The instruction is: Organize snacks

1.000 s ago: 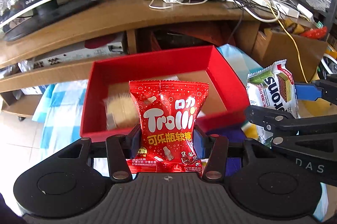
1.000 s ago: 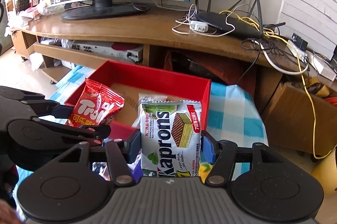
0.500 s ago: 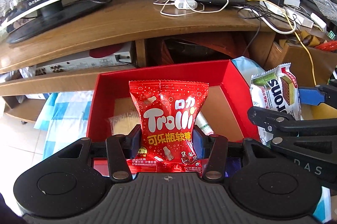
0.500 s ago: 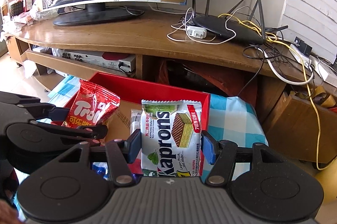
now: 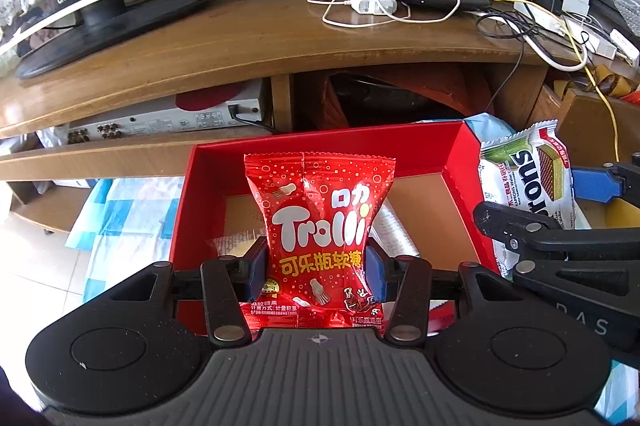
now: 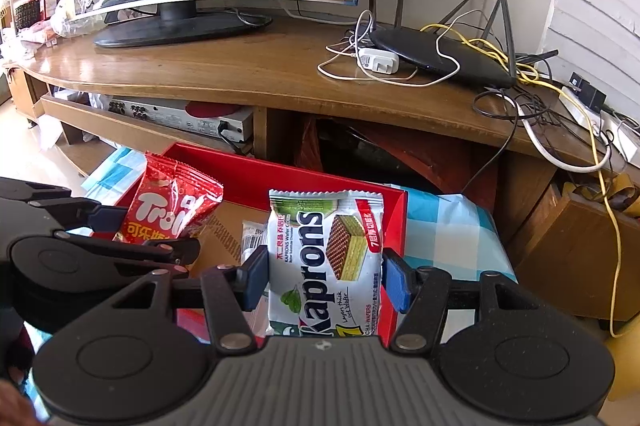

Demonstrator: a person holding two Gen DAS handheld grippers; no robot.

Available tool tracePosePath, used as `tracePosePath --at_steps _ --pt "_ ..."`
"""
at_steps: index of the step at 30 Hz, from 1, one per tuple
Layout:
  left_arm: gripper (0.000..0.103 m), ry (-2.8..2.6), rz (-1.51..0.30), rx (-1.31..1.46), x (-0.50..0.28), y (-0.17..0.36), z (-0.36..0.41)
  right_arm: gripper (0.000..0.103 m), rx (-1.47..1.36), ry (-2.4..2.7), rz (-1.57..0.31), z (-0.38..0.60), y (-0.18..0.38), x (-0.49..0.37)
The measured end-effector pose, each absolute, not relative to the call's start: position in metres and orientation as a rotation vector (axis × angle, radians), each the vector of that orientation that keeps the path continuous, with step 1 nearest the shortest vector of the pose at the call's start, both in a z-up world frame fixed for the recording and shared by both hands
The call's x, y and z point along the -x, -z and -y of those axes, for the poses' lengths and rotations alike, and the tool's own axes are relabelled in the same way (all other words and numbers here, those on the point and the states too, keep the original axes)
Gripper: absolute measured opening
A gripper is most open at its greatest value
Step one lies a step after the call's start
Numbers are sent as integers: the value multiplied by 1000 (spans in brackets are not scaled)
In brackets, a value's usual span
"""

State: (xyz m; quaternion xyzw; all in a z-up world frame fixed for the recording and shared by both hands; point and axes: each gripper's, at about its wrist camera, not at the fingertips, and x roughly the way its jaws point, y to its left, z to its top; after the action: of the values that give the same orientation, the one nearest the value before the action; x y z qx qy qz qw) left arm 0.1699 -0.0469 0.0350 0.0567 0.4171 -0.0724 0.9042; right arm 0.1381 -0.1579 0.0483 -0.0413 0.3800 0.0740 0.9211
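Left gripper (image 5: 316,262) clamped on red candy bag (image 5: 320,226), upright, long axis vertical. Right gripper (image 6: 326,276) clamped on wafer pack (image 6: 326,262), upright. Both over red box (image 5: 320,145); wrapped snacks inside.

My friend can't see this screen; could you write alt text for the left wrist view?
A left gripper pinches a red Trolli candy bag above an open red box; at right, the right gripper holds a Kaprons wafer pack.
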Motion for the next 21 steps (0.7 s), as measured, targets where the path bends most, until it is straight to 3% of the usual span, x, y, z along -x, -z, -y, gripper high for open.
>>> tracePosePath --at_steps 21 --pt "55 100 -908 -122 -197 -9 47 63 90 -160 -817 155 -20 -168"
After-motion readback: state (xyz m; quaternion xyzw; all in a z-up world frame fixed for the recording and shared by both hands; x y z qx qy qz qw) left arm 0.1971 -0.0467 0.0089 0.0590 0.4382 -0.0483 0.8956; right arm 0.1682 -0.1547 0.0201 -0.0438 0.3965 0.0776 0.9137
